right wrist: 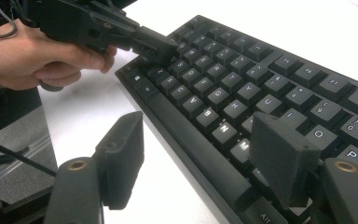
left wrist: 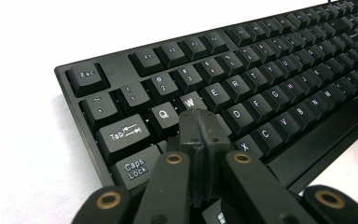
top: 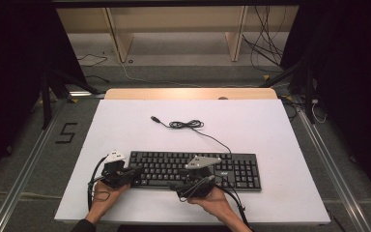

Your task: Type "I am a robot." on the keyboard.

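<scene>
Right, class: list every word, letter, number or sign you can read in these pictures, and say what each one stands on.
"Esc", "Tab", "Caps Lock": keys at the left end of the keyboard, left gripper view.
"Q", "W", "E", "R", "D", "F", "G", "X", "C", "V": its letter keys there.
"N", "M", "O", "P": its keys, right gripper view.
"5": black tape figure on the floor, high view.
Function-row legends, number keys and the keyboard's logo: too small or blurred to read.

The keyboard [left wrist: 242,84] looks like matt black plastic with smooth keycaps and white printed legends. It lies on a smooth, matt white table [top: 270,125]. The left gripper [left wrist: 199,122] has dull black plastic jaws with brass-coloured metal rivets
</scene>
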Available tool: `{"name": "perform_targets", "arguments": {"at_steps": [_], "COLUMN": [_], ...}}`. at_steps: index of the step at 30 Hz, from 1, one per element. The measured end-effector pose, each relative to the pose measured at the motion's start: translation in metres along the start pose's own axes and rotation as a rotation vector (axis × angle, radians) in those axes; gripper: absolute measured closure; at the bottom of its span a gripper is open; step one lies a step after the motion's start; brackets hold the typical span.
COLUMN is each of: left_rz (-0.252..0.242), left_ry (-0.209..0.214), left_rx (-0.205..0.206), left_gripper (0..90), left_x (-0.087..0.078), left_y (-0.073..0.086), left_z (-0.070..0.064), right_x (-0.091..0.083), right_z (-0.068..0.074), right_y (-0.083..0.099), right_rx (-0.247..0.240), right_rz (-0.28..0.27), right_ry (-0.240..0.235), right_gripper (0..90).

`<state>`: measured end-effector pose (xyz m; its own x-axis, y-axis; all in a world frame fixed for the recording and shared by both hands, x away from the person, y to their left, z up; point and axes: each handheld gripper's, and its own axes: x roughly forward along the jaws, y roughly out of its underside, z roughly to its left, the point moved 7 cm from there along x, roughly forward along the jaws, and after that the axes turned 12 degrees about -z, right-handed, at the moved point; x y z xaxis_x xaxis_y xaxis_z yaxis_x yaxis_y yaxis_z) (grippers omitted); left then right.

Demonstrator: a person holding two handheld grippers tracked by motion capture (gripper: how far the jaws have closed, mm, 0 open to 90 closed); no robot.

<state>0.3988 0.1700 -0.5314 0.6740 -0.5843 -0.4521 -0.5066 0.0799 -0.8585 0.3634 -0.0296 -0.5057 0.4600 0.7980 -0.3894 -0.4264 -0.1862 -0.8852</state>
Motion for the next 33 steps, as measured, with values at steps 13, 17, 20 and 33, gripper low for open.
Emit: {"name": "perform_targets", "arguments": {"at_steps": [13,17,20,33], "left_rz": [-0.06,-0.08,-0.104,-0.17], "left_ry": [0.027,0.041,0.065,0.109], "left_rx": [-0.002,-0.007,-0.015,-0.011], "left_gripper": [75.3,67.8,60.8,39.1], "left_x": [-0.008,-0.012,-0.015,-0.022], "left_y": [-0.009,-0.011,-0.014,-0.02], "left_z": [-0.006,-0.008,-0.011,-0.019], "right_x": [-0.001,0.0,0.0,0.004], "right_z": [0.0,0.0,0.0,-0.002], "right_y": [-0.001,-0.001,0.0,0.004], "right_rx": [0.004,0.004,0.004,0.004], "right_rz": [-0.003,-0.003,-0.004,0.014], "right_ry": [0.0,-0.001,0.001,0.005], "right_gripper": [36.4,36.4,36.4,37.8]}}
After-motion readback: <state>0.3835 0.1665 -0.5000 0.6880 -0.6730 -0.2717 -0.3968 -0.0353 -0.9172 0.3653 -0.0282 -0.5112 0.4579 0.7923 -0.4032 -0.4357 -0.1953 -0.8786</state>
